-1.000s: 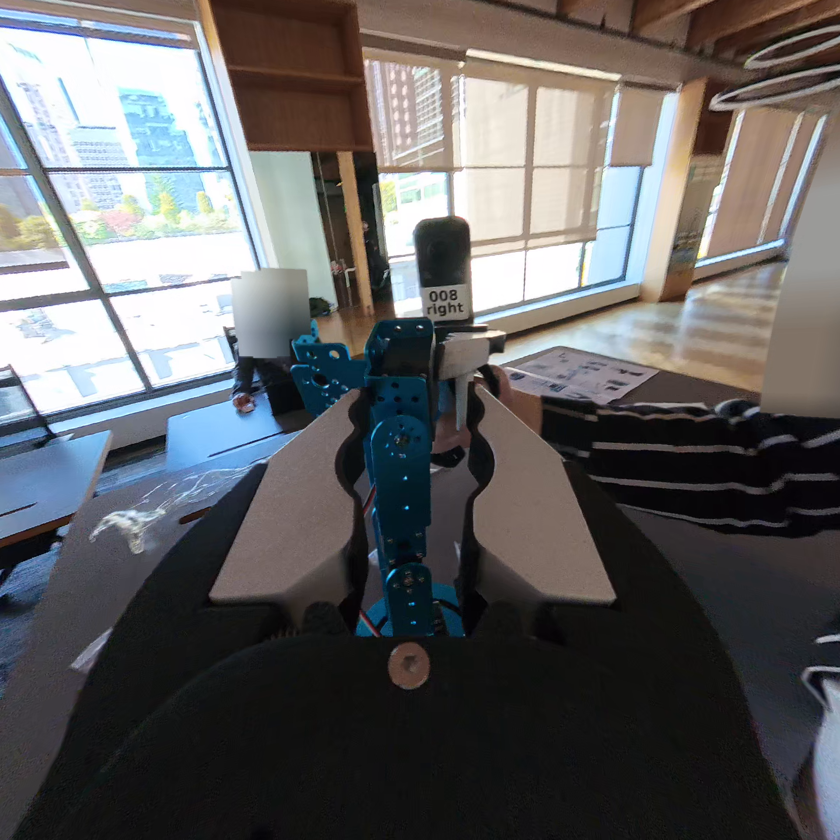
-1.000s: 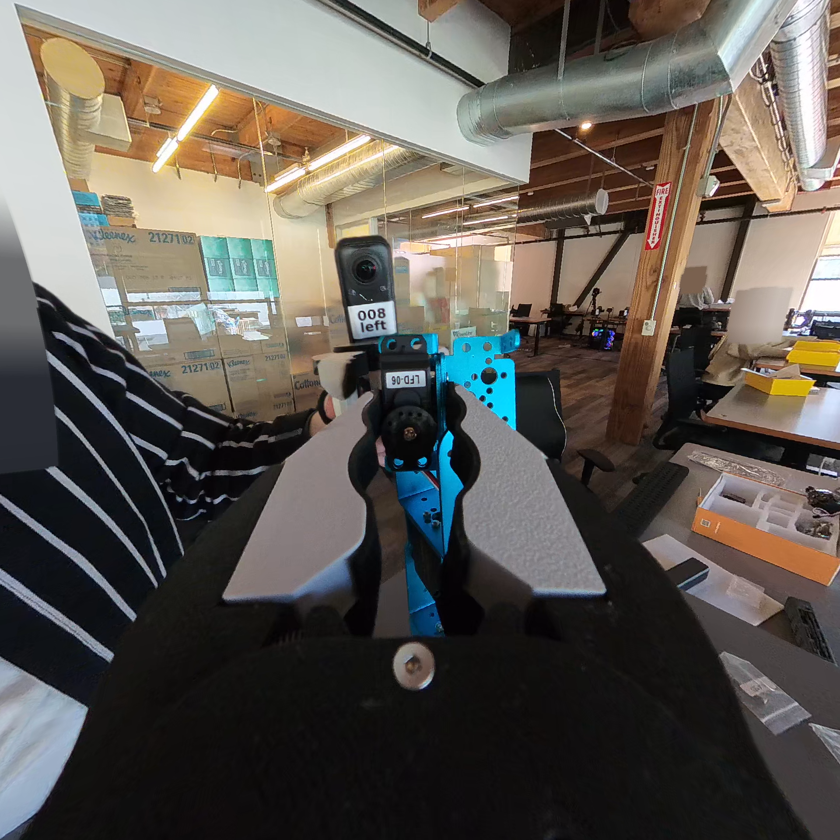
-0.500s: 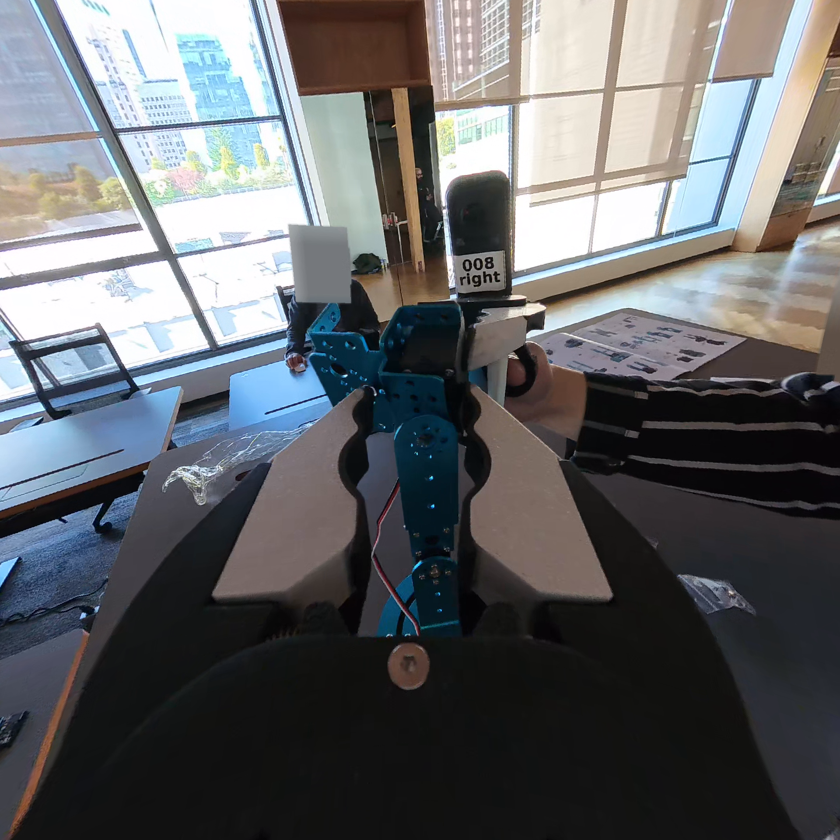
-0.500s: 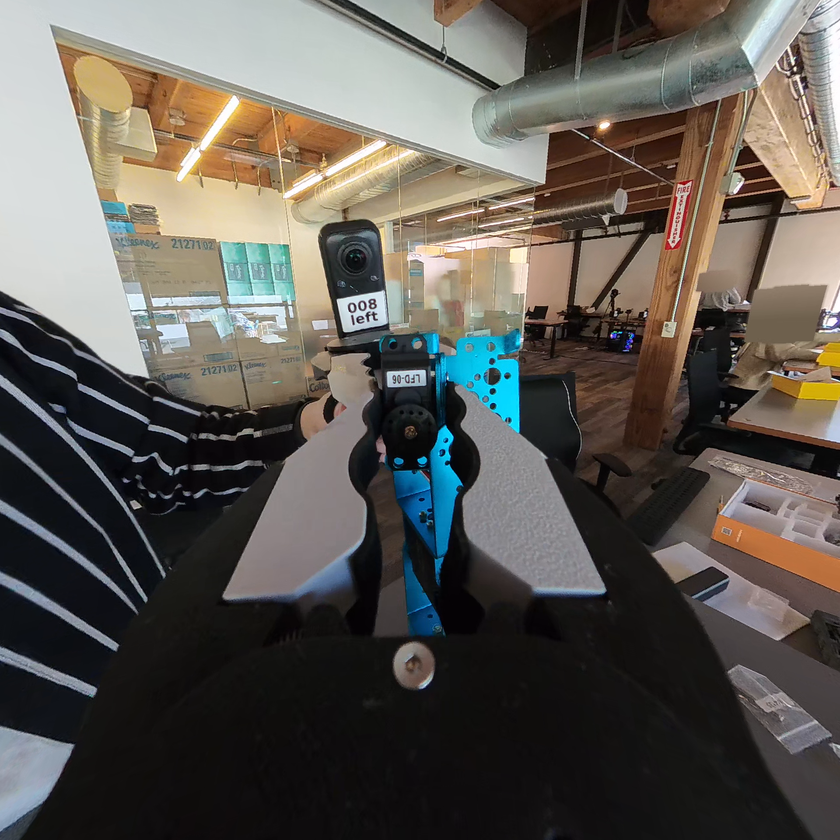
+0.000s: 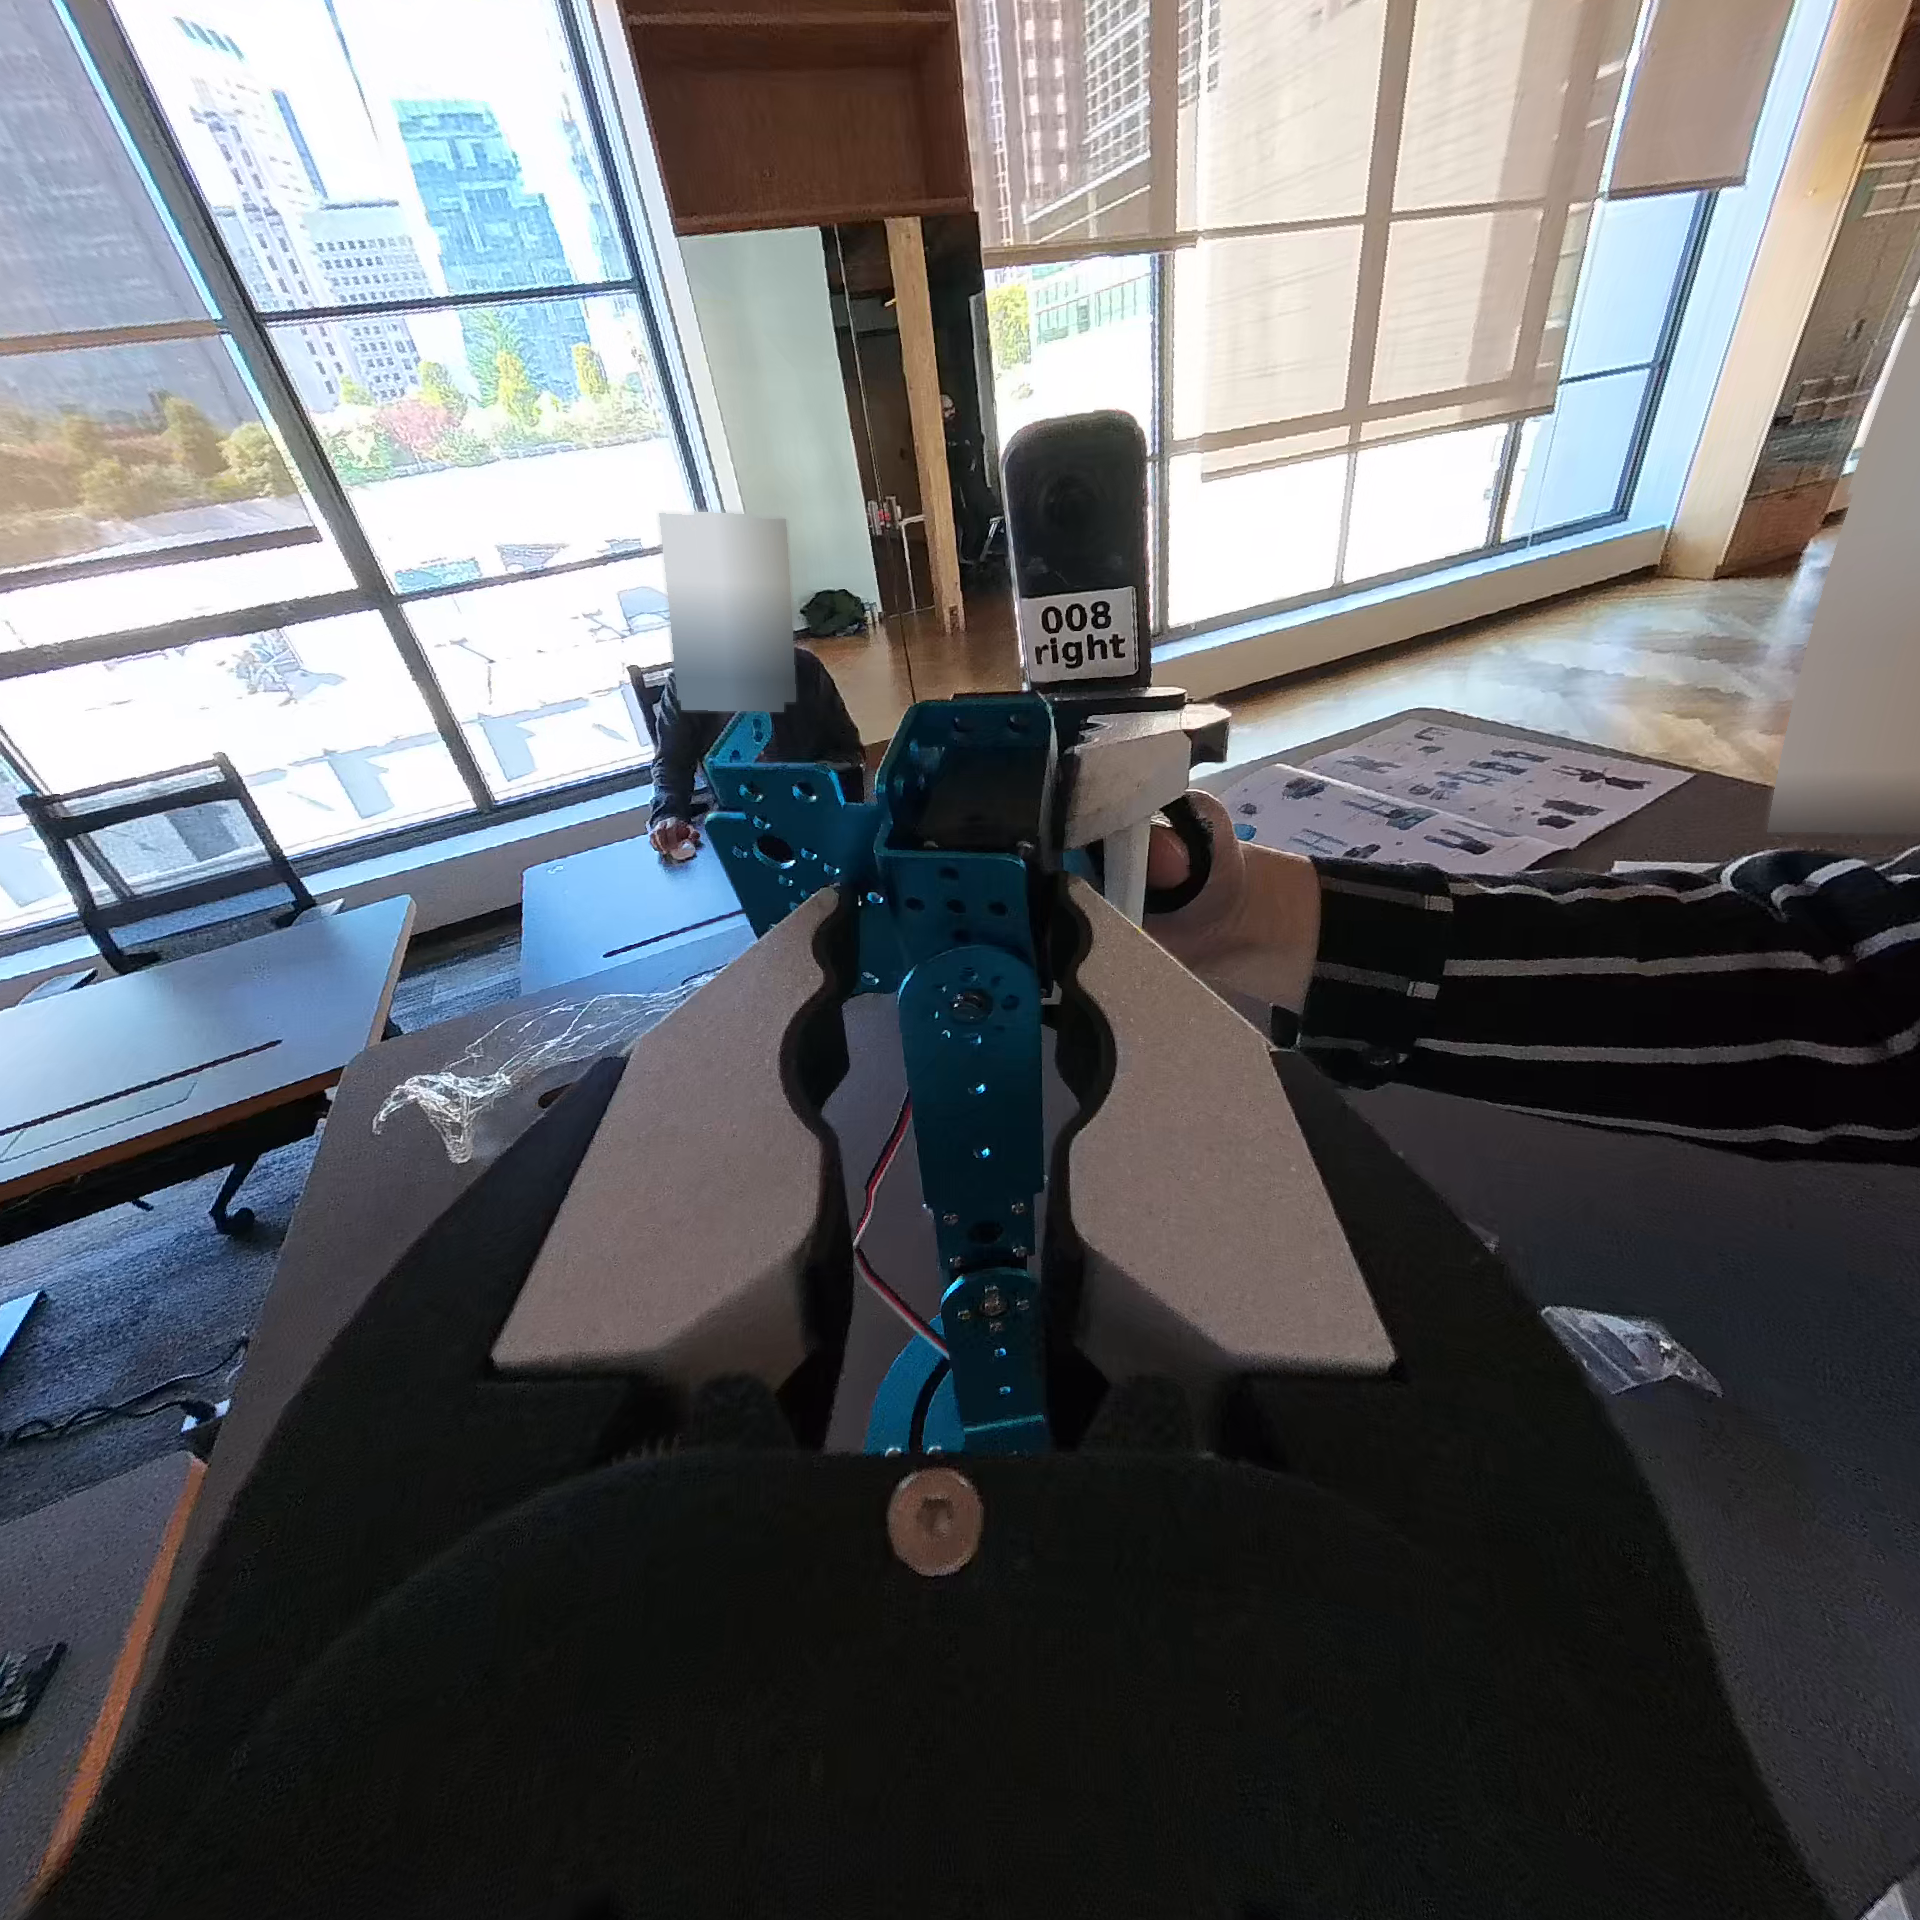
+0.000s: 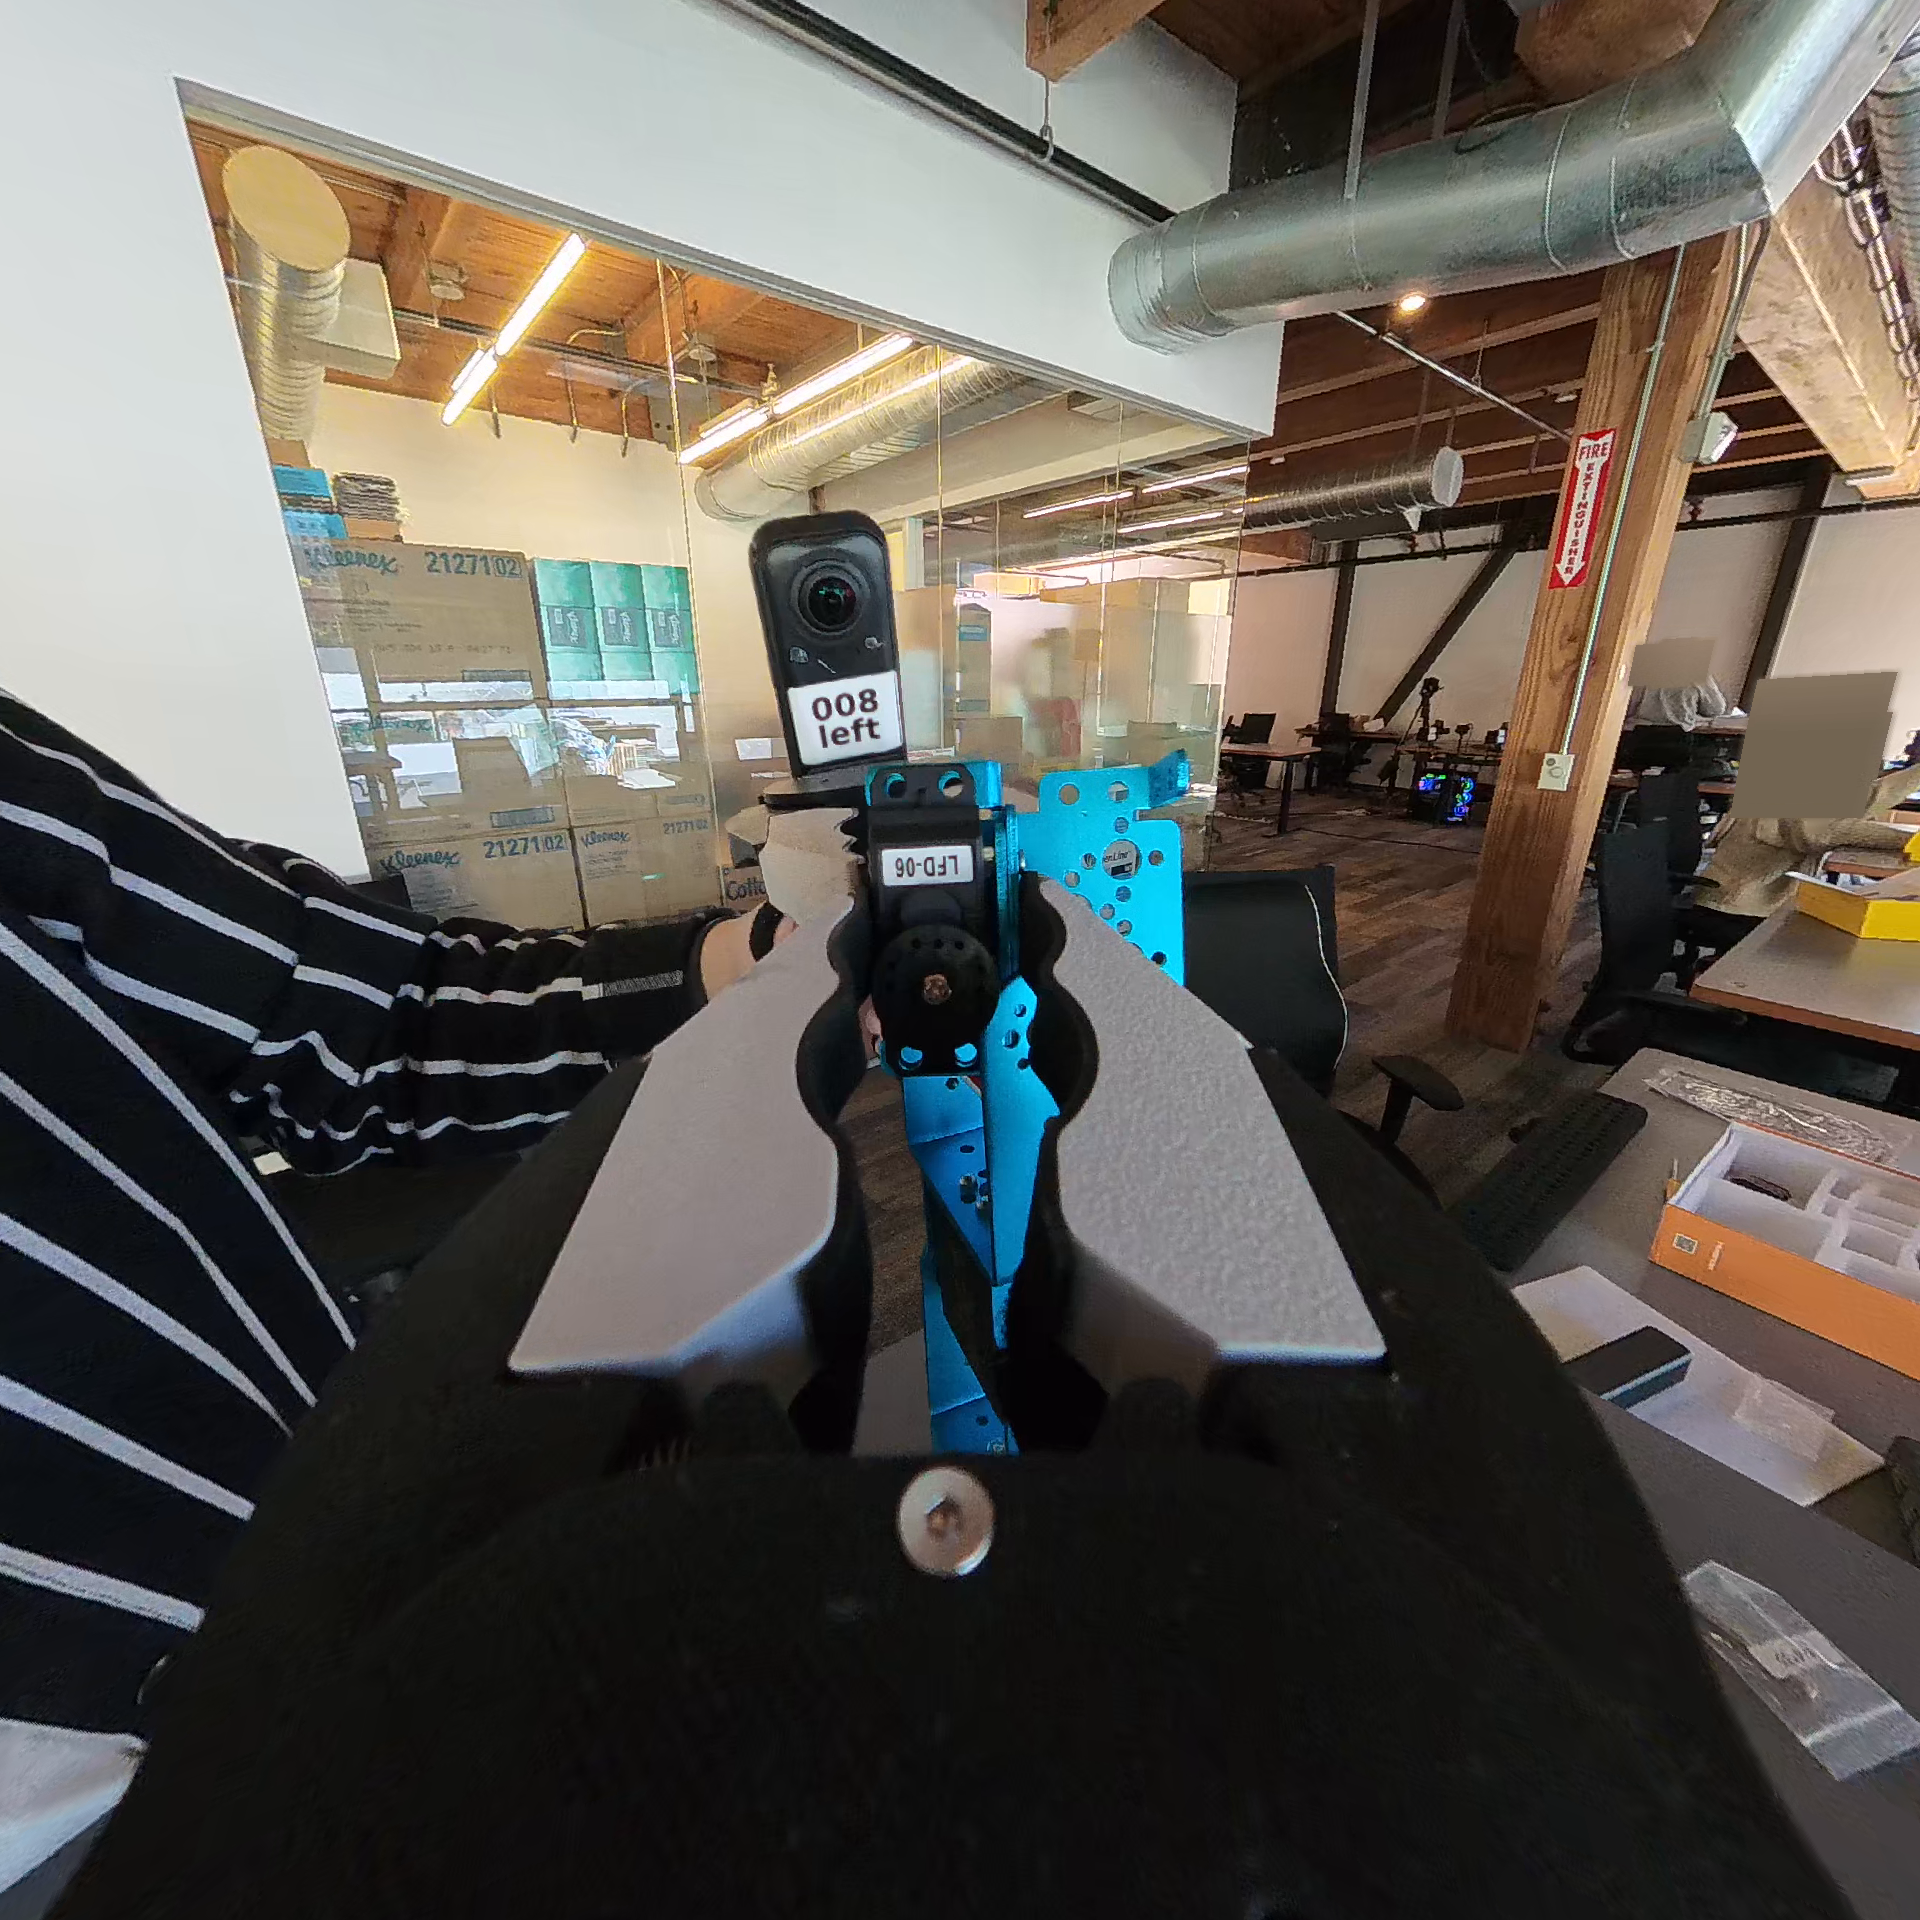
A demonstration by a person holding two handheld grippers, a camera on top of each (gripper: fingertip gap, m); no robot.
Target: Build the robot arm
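A blue metal robot-arm assembly with a black servo and a red-white wire is held up between both grippers over a dark table. My left gripper is shut on its blue link from one side. My right gripper is shut on the servo end from the opposite side. The two grippers face each other. The right gripper's white body and the hand that holds it show in the left wrist view. The left gripper's camera shows in the right wrist view.
A crumpled plastic bag, a small parts bag and a printed sheet lie on the table. An orange compartment box, a keyboard and another bag lie to the right. A striped sleeve is on the left.
Both grippers stay shut on the blue assembly and have shifted together. The left view now shows more of the table, and each opposite camera sits higher in frame.
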